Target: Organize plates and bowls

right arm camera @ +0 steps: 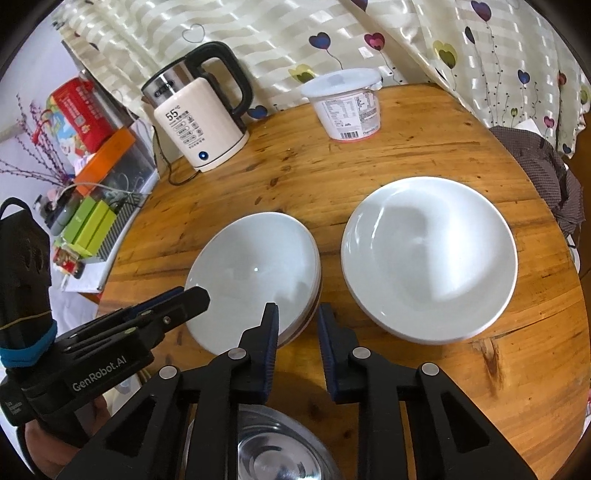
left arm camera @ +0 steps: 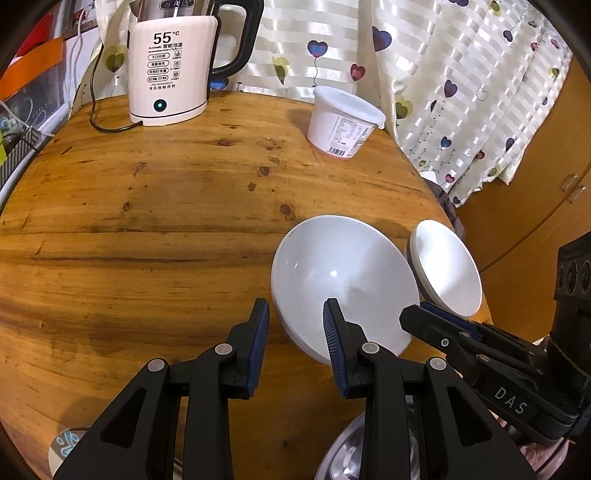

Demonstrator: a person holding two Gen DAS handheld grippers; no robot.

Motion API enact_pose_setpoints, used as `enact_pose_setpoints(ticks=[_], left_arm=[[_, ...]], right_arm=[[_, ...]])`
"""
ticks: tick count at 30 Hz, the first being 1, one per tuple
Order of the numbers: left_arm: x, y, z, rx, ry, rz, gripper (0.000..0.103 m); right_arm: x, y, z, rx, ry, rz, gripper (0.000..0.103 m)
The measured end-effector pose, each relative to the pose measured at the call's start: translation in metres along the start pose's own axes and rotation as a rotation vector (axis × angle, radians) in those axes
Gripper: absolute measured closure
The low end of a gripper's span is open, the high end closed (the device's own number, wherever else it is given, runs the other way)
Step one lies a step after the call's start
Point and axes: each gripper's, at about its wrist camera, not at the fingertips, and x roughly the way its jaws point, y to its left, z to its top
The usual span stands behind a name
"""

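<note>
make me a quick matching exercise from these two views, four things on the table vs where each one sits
Things:
1. kettle
2. lidded tub
3. stacked white bowls
4. steel bowl

Places:
a. nearest edge, under the claws
b. far left, by the curtain
c. middle, left of the single white dish
d. far side, right of the kettle

Pairs: 1-b, 2-d, 3-c, 4-a

round wooden table (right arm camera: 424,155), curtain (right arm camera: 258,33) (heart-patterned)

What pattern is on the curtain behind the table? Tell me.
Pale cream stripes with coloured hearts on thin stems, like balloons; the curtain shows best in the right wrist view.
</note>
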Motion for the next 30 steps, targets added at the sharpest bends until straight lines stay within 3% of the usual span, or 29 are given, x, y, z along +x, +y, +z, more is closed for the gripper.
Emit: enact_pose_setpoints(ticks=[30], left_arm=[[0.022, 0.004, 0.002, -0.022, 0.033, 0.008, 0.074]], right_arm=[[0.015, -0.005, 0.011, 0.023, 0.027, 0.006, 0.083]])
